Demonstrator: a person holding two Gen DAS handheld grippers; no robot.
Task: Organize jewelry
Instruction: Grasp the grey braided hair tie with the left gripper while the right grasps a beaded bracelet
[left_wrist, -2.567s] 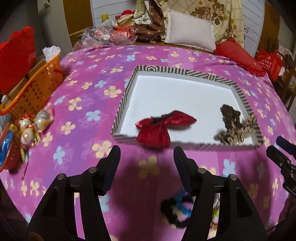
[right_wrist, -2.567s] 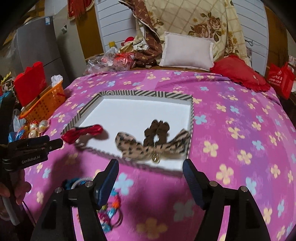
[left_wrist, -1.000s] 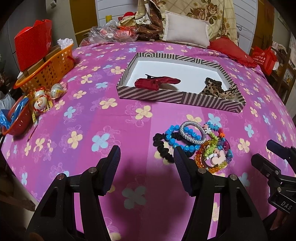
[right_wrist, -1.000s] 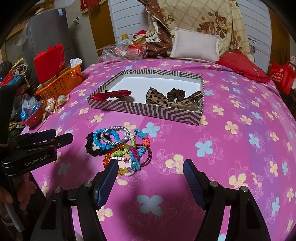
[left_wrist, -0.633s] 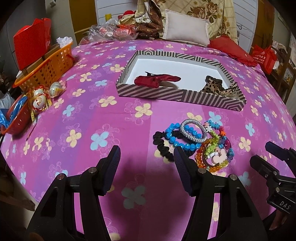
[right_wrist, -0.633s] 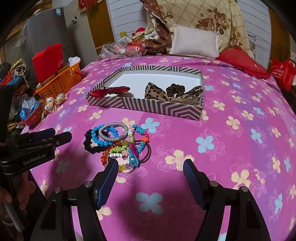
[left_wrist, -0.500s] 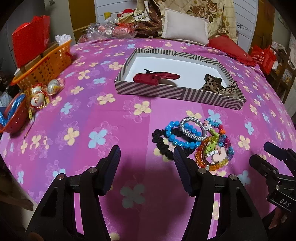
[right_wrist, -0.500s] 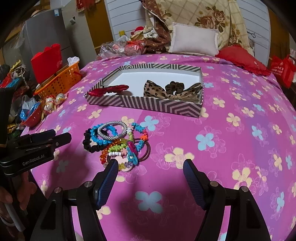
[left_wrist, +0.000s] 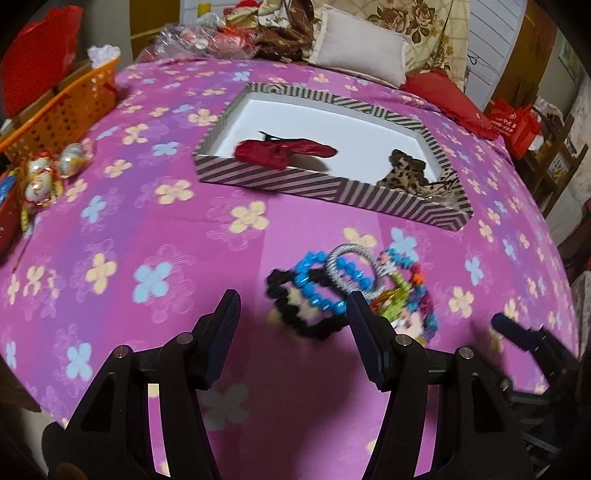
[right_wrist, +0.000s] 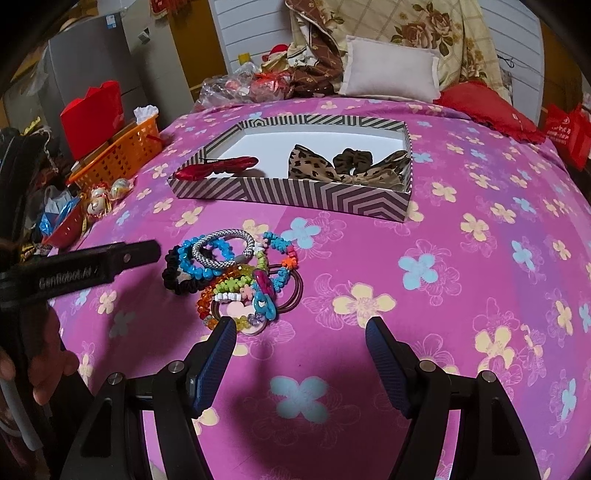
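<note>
Black fingers of your left gripper (left_wrist: 291, 314) and right gripper (right_wrist: 301, 341) stand apart, empty, near the bracelets (right_wrist: 236, 273).

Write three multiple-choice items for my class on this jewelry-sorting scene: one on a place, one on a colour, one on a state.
1. Where does the pile of bracelets lie?
A. inside the striped box
B. on the pink bedspread in front of the striped box
C. in the orange basket

2. What colour is the bow at the left end of the striped box?
A. red
B. green
C. white

3. How do both grippers stand?
A. both shut on bracelets
B. one open, one shut
C. both open and empty

Answers:
1 B, the pile rests on the bedspread, nearer than the box.
2 A, the red bow is there.
3 C, the left gripper and right gripper show spread fingers holding nothing.
</note>
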